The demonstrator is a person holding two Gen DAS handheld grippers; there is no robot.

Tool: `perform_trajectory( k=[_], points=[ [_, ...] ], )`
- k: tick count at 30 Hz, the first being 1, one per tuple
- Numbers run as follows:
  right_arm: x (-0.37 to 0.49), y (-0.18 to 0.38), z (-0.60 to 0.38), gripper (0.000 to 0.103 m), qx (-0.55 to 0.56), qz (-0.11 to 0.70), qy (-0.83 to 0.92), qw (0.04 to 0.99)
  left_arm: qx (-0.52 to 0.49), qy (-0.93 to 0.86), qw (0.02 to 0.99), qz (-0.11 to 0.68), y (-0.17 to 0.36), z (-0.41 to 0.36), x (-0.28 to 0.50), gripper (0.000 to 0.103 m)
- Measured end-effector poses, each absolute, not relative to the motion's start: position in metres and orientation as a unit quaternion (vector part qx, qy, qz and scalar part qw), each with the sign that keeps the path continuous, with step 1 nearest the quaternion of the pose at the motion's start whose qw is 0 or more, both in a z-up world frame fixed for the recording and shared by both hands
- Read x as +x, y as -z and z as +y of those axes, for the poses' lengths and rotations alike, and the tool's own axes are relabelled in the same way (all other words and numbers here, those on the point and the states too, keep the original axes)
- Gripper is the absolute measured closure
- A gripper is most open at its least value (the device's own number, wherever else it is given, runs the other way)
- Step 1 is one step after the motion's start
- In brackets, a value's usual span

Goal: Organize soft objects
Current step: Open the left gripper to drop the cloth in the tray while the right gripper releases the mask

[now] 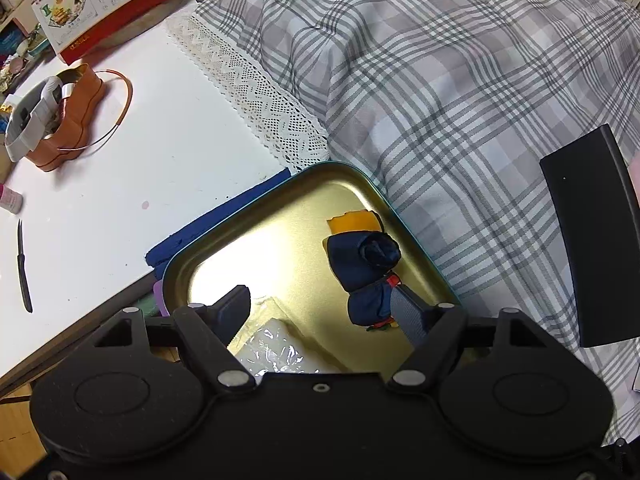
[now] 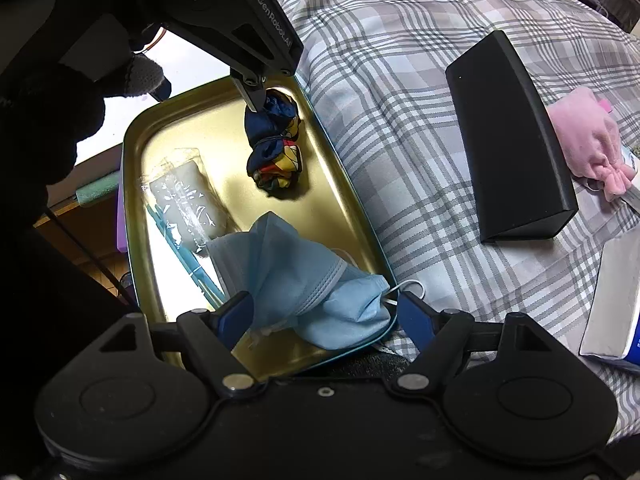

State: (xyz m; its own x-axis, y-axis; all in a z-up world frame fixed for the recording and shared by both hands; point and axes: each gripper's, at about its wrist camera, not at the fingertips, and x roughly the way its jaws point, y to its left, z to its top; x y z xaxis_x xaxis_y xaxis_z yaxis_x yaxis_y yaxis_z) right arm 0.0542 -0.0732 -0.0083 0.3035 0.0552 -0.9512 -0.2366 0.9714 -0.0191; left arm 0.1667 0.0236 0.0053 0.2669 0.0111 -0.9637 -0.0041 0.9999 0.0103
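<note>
A gold tin tray (image 1: 256, 216) with a teal rim lies at the edge of the plaid bedding. A rolled navy scarf (image 1: 360, 264) with coloured patches lies in its far right corner. My left gripper (image 1: 320, 308) stands open over the tray, its right finger beside the scarf. In the right wrist view one finger of the left gripper (image 2: 254, 98) touches the scarf (image 2: 276, 148). A crumpled light blue face mask (image 2: 304, 280) lies at the near end of the tray (image 2: 340, 184), loose between the fingers of my open right gripper (image 2: 326, 314). A clear plastic packet (image 2: 188, 200) lies beside it.
A black box (image 2: 508, 136), a pink pouch (image 2: 588, 144) and a silver-white carton (image 2: 616, 300) lie on the plaid cloth (image 1: 440, 80) to the right. On the white table (image 1: 120, 184) to the left are a brown leather holder (image 1: 68, 120), a desk calendar (image 1: 100, 4) and a dark pen (image 1: 24, 268).
</note>
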Motion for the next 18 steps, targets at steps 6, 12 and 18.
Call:
perform_trajectory(
  k=[6,12,18],
  points=[
    [0.051,0.005,-0.073,0.024,-0.079,0.58,-0.087,0.806,0.006,-0.008,0.799,0.601,-0.007,0.025,0.165,0.03],
    [0.047,0.002,-0.074,0.024,-0.079,0.577,-0.082,0.809,0.015,-0.005,0.81,0.587,-0.013,0.022,0.16,0.03],
    [0.04,-0.003,-0.076,0.023,-0.077,0.572,-0.076,0.813,0.016,-0.004,0.816,0.577,-0.016,0.02,0.155,0.029]
  ],
)
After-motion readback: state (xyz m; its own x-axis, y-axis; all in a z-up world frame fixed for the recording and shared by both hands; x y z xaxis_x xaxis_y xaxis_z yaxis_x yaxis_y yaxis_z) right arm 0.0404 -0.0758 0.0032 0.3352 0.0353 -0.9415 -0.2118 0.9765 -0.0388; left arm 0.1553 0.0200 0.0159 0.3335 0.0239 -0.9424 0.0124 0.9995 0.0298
